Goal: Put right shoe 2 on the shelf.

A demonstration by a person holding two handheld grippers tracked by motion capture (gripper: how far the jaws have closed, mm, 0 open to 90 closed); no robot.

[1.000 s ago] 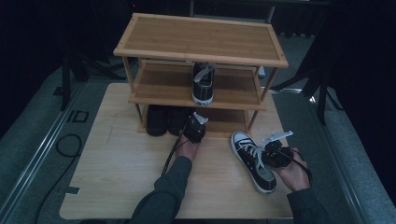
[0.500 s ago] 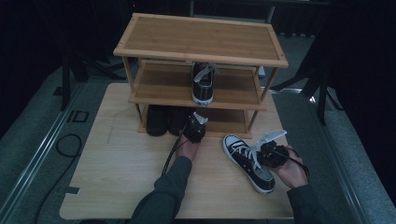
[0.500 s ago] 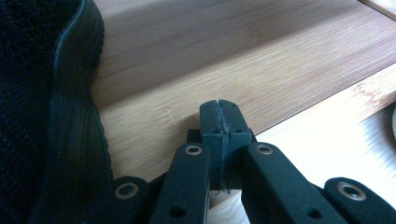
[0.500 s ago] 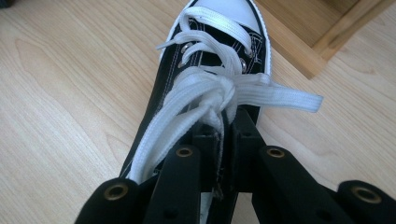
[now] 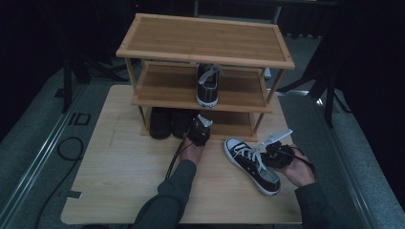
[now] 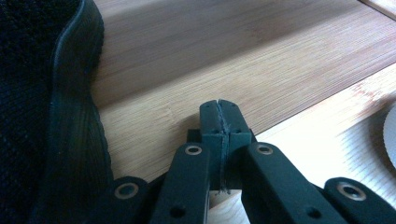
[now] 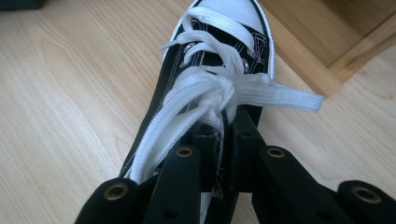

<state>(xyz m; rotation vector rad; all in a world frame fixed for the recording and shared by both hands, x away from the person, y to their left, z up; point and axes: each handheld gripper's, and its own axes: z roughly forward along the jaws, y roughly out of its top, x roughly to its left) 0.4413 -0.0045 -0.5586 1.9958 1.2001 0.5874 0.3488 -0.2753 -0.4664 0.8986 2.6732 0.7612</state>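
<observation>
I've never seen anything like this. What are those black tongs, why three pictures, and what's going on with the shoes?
A person holds a two-jaw tool in each hand. One camera looks down from above; the others ride on each tool. The left gripper, shut on nothing, rests at the bamboo three-shelf shoe rack, beside dark shoes on its bottom shelf. The right gripper pinches the black canvas sneaker with white laces near its tied laces, on the light wooden table. A matching sneaker sits on the middle shelf.

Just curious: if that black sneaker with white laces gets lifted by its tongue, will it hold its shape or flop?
The sneaker probably sags: its cloth upper looks soft. The rubber sole likely stays stiff. Loose laces may dangle.
</observation>
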